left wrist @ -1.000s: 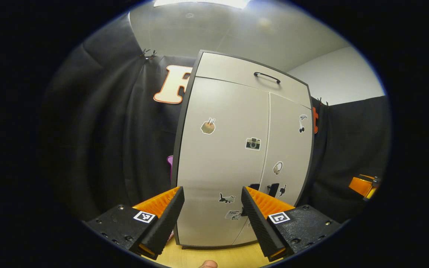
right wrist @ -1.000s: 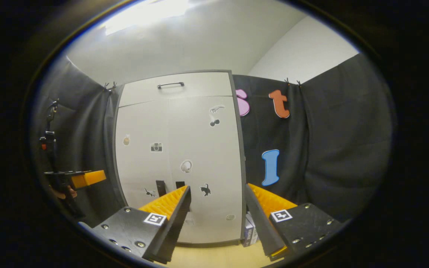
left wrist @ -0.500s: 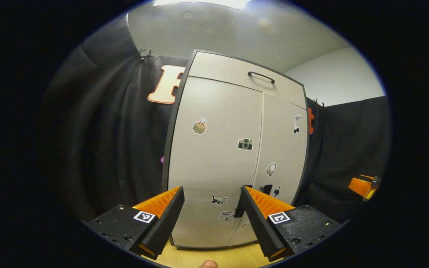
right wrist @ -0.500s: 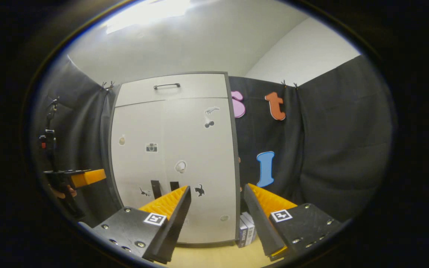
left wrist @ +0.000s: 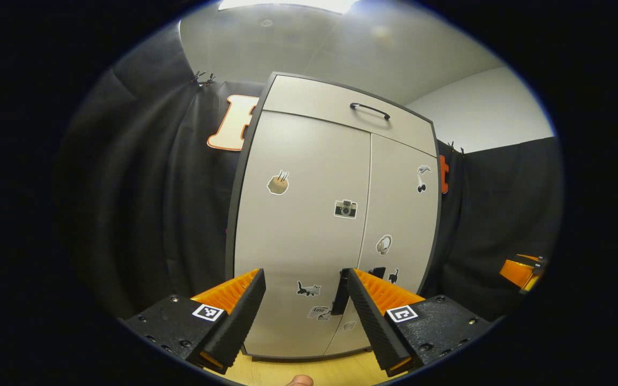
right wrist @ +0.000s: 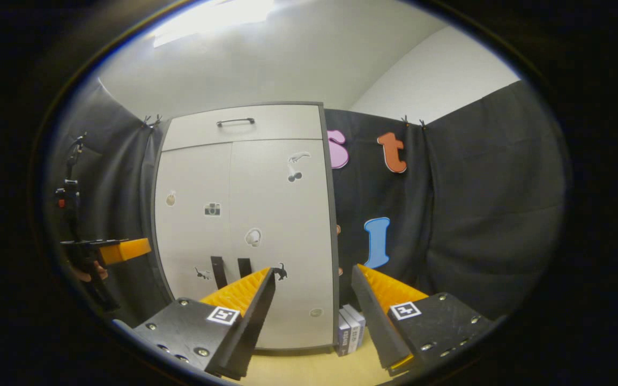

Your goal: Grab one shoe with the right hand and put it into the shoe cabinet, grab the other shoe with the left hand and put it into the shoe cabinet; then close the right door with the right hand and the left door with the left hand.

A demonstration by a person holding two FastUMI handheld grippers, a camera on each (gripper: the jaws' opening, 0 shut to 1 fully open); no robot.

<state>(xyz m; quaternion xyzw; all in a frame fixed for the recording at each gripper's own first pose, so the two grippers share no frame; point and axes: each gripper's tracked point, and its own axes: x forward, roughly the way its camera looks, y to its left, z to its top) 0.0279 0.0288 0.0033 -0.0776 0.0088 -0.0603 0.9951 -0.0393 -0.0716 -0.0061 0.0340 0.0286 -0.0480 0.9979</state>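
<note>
The grey shoe cabinet (left wrist: 335, 214) (right wrist: 244, 225) stands against the black cloth wall, both of its sticker-covered doors shut. Its left door (left wrist: 300, 230) and right door (left wrist: 400, 225) meet at a thin seam, with two dark handles low down by it (right wrist: 230, 271). No shoe is in sight. My left gripper (left wrist: 303, 289) is open and holds nothing, a short way in front of the left door. My right gripper (right wrist: 313, 287) is open too, holding nothing, before the cabinet's right edge. In the right gripper view, the left gripper (right wrist: 118, 251) shows far left.
A drawer with a dark handle (left wrist: 369, 110) tops the cabinet. Some books or boxes (right wrist: 350, 335) stand on the wooden floor (right wrist: 309, 367) beside the cabinet's right side. The right gripper's tip (left wrist: 518, 271) shows at the right edge of the left gripper view.
Both views have drifted right, so the cabinet has slid left in each. The books beside the cabinet have come more into sight. Both grippers stay open.
</note>
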